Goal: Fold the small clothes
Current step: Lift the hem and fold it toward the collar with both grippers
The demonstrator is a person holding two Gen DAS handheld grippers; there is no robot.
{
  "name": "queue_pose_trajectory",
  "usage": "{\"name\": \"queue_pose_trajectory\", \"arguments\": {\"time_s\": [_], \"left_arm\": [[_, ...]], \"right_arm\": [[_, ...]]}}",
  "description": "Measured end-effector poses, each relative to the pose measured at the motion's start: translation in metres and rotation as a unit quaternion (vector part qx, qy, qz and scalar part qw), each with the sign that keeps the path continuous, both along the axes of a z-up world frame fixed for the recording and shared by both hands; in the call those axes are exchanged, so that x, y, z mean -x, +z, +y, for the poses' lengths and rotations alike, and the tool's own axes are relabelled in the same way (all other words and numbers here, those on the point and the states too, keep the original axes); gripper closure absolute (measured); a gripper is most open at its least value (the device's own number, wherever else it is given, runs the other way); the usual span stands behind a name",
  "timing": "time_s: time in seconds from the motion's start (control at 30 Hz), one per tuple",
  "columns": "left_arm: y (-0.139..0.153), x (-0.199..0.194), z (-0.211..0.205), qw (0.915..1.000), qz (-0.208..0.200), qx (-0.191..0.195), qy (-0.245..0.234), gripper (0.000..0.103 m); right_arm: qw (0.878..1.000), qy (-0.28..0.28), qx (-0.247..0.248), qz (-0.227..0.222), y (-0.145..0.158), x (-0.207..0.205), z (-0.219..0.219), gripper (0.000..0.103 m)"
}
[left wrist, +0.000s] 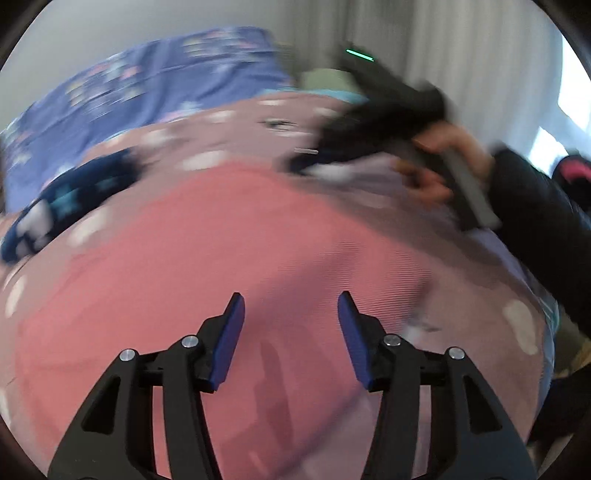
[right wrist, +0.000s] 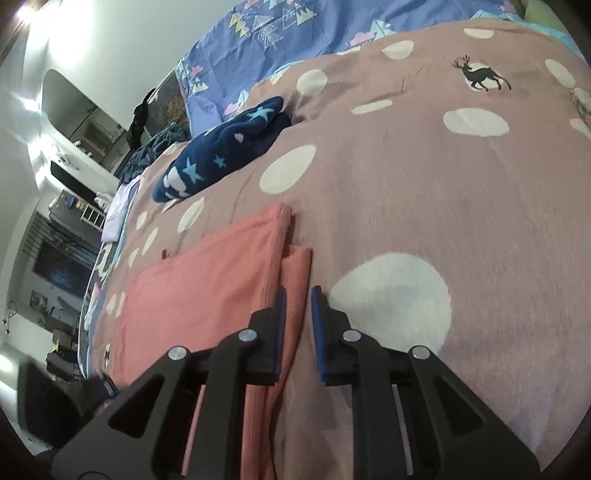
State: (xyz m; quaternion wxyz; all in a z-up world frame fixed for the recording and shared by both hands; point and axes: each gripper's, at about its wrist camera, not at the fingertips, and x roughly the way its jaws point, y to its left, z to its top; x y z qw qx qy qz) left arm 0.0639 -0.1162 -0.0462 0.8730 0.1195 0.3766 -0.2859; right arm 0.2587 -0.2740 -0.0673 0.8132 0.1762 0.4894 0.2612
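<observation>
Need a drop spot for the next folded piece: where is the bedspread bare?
Free: the dusty-pink polka-dot bedspread right of the coral ribbed knit garment, up toward the black deer print. Crowded: the left side, with the coral garment, the navy star-patterned fleece item beyond it, and the purple patterned pillow at the head.

Right of the pink garment (right wrist: 207, 273), the dotted blanket (right wrist: 424, 192) lies bare and flat, giving a claw open passage. A navy star-printed garment (right wrist: 221, 155) blocks the far left side, and blue patterned bedding (right wrist: 280, 40) rises behind it.
</observation>
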Motion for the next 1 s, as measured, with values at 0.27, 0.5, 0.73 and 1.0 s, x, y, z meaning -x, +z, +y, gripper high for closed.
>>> {"name": "queue_pose_trajectory", "arguments": {"time_s": [0.27, 0.5, 0.73, 1.0], "left_arm": [[-0.025, 0.021, -0.077, 0.9948, -0.013, -0.077, -0.065, 0.038], [-0.031, 0.012, -0.079, 0.9948, -0.006, -0.092, -0.045, 0.038], [-0.029, -0.001, -0.085, 0.9964, -0.001, -0.079, -0.03, 0.077], [-0.034, 0.0, -0.09, 0.9957, 0.014, -0.065, -0.064, 0.098]], "right_arm": [[0.997, 0.055, -0.052, 0.002, 0.003, 0.006, -0.001, 0.072], [0.994, 0.043, -0.079, 0.055, -0.026, -0.011, -0.004, 0.063], [0.998, 0.04, -0.041, 0.037, -0.026, -0.024, 0.01, 0.094], [0.997, 0.027, -0.054, -0.038, -0.011, -0.022, 0.01, 0.098]]}}
